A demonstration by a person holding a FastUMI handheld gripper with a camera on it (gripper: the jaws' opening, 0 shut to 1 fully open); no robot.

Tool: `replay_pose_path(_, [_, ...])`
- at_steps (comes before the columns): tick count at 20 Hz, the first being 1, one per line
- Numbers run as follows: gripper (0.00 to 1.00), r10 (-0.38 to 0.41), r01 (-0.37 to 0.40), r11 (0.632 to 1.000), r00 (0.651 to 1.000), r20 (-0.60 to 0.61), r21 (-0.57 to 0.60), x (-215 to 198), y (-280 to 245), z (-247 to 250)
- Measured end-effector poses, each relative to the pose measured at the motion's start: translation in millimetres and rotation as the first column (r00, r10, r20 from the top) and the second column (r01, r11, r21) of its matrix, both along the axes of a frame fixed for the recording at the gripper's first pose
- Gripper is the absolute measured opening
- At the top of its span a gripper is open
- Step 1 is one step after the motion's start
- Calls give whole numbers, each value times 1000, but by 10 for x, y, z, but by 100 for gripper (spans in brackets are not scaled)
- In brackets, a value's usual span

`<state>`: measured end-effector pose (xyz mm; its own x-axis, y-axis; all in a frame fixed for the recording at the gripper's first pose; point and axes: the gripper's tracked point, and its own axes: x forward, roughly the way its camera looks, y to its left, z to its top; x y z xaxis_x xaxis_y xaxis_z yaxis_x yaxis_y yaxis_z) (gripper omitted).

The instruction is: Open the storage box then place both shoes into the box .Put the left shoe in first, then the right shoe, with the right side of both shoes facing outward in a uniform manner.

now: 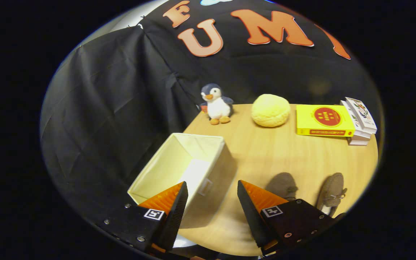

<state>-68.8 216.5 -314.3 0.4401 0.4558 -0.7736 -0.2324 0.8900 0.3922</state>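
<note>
A cream fabric storage box [190, 169] stands open-topped at the left edge of the wooden table [287, 155], its inside bare. My gripper [211, 195] hovers open above the box's near right corner, nothing between its fingers. Two brown suede shoes lie on the table to the right of the fingers: one [283, 185] just beyond the right finger, partly hidden by it, and the other [332, 193] farther right with a lace bow showing.
A plush penguin [216, 104] sits at the table's far left corner. A yellow round cushion [270, 110] lies beside it. Farther right lie a yellow book [323, 121] and a stack of white books [361, 121]. Black cloth walls the booth.
</note>
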Motion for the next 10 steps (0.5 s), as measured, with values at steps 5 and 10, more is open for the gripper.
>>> replay_pose_path(5, [83, -18, 11, 991, 999, -51, -136, -304, -600, -447])
replay_pose_path(10, [83, -50, 35, 981, 996, -76, -192, -454, -950, -753])
